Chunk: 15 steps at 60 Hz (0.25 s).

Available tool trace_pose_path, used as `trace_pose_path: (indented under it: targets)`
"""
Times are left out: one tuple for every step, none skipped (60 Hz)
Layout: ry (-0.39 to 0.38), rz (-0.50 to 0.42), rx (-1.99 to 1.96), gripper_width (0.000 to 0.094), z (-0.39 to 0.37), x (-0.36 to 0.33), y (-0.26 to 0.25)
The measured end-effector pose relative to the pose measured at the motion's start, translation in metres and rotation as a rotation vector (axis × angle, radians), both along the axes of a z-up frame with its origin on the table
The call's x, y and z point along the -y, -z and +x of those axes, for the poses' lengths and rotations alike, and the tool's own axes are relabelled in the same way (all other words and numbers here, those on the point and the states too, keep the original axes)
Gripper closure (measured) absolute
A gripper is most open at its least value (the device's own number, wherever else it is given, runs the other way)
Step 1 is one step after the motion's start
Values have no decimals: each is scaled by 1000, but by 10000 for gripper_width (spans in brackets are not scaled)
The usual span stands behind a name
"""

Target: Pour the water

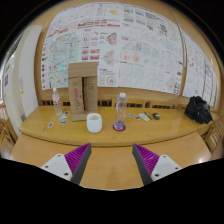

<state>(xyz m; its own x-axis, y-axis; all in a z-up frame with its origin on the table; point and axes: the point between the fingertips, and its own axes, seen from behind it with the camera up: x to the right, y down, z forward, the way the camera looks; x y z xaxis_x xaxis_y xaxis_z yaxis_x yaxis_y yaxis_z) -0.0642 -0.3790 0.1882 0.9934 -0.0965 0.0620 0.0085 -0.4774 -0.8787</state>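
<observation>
Gripper (112,163) fingers spread, released, over bare desk (110,150). Beyond, I see white cup (94,122) beside water bottle (120,111).

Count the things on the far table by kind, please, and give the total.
Clear plastic bottles: 2
White cup: 1
Cardboard boxes: 2
Black bag: 1
Total: 6
A few small items there are too small to name. The gripper is open, holding nothing.

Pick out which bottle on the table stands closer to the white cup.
The clear bottle with the pink base, standing just beside the white cup. The other bottle stands further off, by the cardboard box. The open gripper holds nothing.
</observation>
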Motion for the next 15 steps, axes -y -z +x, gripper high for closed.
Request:
trace_pose_path:
  targets:
    - [4,-2,2,87,0,4,-4]
    - [7,1,5,87,0,7,-5]
    - [10,4,10,87,-1,10,-6]
    - [11,7,16,85,-1,13,-6]
    - [10,9,21,84,-2,16,-7]
    - [9,11,23,87,-3,17,-8]
    - [8,13,24,85,-4,19,-9]
    - [6,14,24,87,-6,21,-10]
    - [5,14,23,88,-7,22,-11]
    - [4,13,23,86,-8,23,-14]
    - [3,16,25,88,-9,24,-15]
    - [3,20,27,85,-9,25,-17]
    - [3,24,30,85,-9,25,-18]
    - [4,26,32,87,-9,26,-20]
    - [5,27,34,87,-9,27,-21]
